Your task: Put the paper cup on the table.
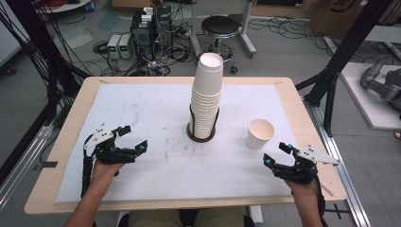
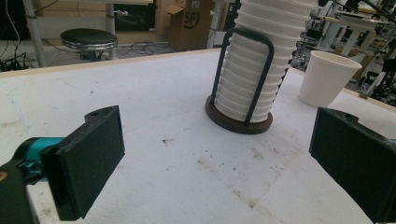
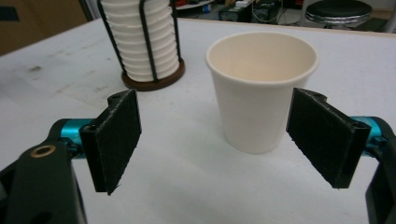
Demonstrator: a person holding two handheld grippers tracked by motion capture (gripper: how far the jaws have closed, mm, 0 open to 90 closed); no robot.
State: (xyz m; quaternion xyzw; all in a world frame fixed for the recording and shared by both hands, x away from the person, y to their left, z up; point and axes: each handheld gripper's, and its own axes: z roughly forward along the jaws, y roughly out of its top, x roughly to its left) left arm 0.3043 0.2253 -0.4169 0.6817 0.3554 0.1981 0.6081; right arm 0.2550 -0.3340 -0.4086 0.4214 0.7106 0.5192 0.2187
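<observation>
In the high view, a single paper cup (image 1: pixel 260 134) is seen upright on the white-covered table (image 1: pixel 142 109), to the right of the tall cup stack (image 1: pixel 207 97) held in a dark wire holder (image 1: pixel 200 132). The right tool (image 1: pixel 275 154) is held just short of the single cup, jaws spread and empty, the hand (image 1: pixel 305 185) low at the table's near edge. The left tool (image 1: pixel 133 137), likewise released, is held well left of the stack.

In the left gripper view, the stack (image 2: pixel 254 70) is seen ahead between the spread jaws, the single cup (image 2: pixel 328 77) beyond it.

In the right gripper view, the single cup (image 3: pixel 261 88) stands just beyond the parted jaws, untouched, the stack (image 3: pixel 142 39) behind it.
</observation>
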